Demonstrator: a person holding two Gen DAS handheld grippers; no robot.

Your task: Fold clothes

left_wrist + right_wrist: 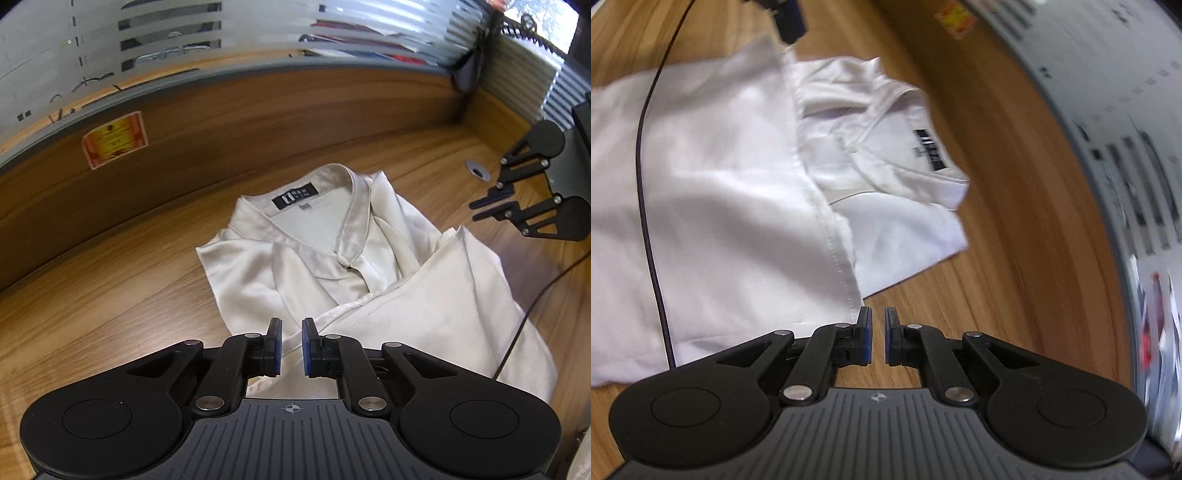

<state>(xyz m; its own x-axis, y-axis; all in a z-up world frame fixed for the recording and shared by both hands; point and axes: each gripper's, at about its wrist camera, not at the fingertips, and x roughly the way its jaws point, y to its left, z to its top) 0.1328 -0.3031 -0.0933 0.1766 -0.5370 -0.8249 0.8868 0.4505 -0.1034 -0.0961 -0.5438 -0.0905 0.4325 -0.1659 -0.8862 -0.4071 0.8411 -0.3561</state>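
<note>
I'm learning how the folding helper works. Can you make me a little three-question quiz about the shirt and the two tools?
1. True or false: the cream shirt is hanging on a hanger.
2. What runs across the shirt's lower part? A) a black cable B) a red belt C) a ruler
3. Fill in: the black label sits inside the shirt's ____.

Key
1. False. It lies on the wooden desk, with its bottom part folded up over the front.
2. A, the black cable.
3. Collar. Neither the left tool nor the right tool holds any cloth; both show a small gap.
</note>
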